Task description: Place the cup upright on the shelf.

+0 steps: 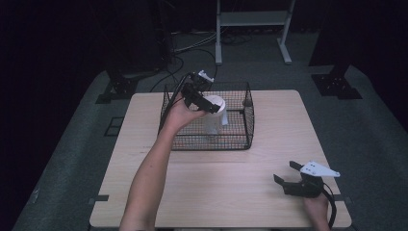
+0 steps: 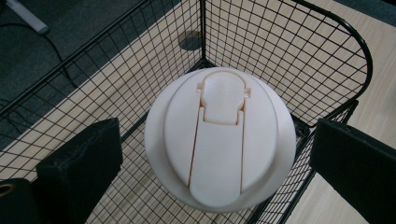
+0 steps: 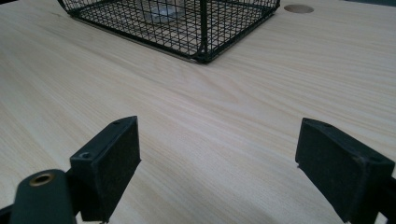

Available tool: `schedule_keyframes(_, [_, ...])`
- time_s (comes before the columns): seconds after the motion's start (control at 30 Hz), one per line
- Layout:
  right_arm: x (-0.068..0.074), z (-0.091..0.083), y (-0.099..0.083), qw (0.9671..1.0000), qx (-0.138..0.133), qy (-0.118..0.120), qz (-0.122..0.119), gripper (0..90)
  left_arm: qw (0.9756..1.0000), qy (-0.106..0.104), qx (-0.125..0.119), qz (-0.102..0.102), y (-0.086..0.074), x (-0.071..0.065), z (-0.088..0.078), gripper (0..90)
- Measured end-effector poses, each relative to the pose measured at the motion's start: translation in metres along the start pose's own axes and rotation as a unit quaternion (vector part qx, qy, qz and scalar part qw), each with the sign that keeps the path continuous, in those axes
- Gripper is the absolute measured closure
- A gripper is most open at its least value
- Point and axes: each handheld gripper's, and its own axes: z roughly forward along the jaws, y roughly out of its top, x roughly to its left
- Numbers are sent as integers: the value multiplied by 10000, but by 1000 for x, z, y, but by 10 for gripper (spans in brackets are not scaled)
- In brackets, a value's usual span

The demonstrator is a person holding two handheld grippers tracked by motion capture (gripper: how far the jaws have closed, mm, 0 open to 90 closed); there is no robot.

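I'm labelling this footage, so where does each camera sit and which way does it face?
High view: above the person's side, looking forward and down on the light wooden table; both forearms and tongs show.
Left gripper view: on the left tongs, looking down on the cream flip-lid cup between open jaws.
Right gripper view: on the right tongs, low over the table, jaws open.
All three share the black wire basket.

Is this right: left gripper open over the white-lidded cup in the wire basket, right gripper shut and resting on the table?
Not quite. The right gripper is open, not shut: the right gripper view shows its jaws wide apart over bare table. The rest holds: the left gripper is open over the white-lidded cup in the wire basket.
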Motion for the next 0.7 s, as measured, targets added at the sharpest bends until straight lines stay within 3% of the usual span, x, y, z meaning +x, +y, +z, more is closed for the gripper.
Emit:
schedule_keyframes(0.5, [0, 0, 0, 10000, 1, -49, -14, 129, 9999, -31, -134, 93, -12, -10, -26, 17])
schedule_keyframes(0.7, [0, 1, 0, 10000, 5, -67, -30, 129, 9998, -27, -187, 96, -24, -11, -39, 17])
